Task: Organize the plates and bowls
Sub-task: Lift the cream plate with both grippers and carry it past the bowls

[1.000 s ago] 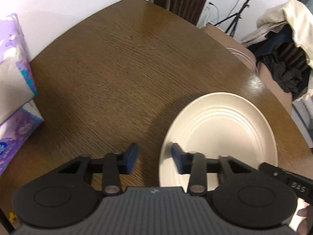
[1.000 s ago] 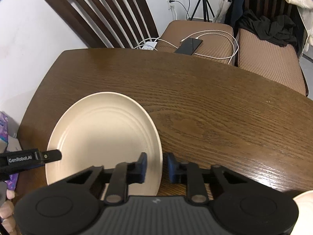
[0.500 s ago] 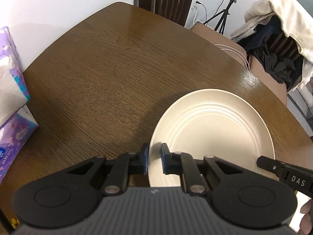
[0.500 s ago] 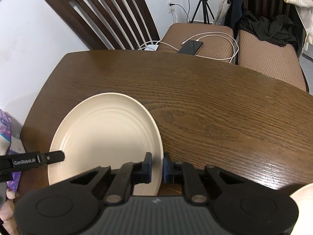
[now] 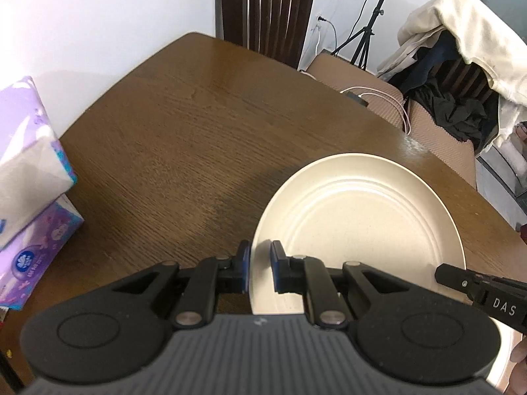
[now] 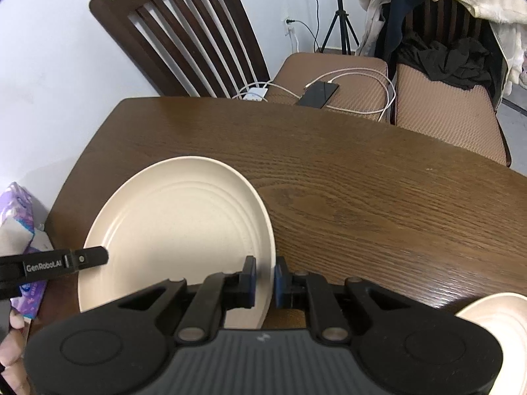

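With my left claw (image 5: 260,265) and right claw (image 6: 264,279) each pinching the plate (image 5: 359,227) by opposite thin rims, I judge uneven lifting could twist it loose — onto the table (image 5: 184,138).

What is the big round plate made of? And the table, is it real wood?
The plate looks like matte cream plastic or a fibre blend, with faint specks and moulded rings. The table shows brown wood grain under a glossy coat; solid wood or veneer, I can't tell.
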A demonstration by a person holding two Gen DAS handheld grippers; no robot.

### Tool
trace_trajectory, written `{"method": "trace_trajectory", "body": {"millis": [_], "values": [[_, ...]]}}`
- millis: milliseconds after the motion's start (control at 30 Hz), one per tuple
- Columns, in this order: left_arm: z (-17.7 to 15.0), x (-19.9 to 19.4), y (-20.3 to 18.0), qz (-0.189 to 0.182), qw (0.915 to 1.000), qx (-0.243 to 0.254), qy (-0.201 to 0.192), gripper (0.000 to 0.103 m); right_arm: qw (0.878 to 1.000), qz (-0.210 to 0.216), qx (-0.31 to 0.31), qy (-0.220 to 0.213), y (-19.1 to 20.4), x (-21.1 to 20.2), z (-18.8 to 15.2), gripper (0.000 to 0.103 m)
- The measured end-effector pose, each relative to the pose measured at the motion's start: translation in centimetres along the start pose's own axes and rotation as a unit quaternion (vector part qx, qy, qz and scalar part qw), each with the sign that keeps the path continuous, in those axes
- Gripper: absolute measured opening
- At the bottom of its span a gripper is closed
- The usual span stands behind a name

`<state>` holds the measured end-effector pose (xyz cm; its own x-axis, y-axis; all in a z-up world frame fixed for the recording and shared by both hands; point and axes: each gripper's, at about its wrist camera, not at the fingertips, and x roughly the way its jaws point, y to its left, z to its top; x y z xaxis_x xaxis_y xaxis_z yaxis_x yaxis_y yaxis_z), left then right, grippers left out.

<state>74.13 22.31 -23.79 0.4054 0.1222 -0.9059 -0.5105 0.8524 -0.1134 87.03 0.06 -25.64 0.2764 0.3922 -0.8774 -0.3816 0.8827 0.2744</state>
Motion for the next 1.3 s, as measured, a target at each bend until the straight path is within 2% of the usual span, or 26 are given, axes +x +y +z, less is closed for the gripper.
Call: {"method": "trace_trajectory", "body": {"millis": [600, 1300], "values": [[-3.3, -10.4, -1.9, -0.012, 0.9989, 0.009, -0.044, 0.014, 0.999, 0.001, -0.011, -0.045, 1.1, -10.0, -3.1, 0.011], [-11.3, -20.7, -1.7, -0.009, 0.9962, 0.003, -0.086, 0.014, 0.996, 0.015, -0.041, -0.08, 2.0, -19.7, -10.0, 0.011]]}}
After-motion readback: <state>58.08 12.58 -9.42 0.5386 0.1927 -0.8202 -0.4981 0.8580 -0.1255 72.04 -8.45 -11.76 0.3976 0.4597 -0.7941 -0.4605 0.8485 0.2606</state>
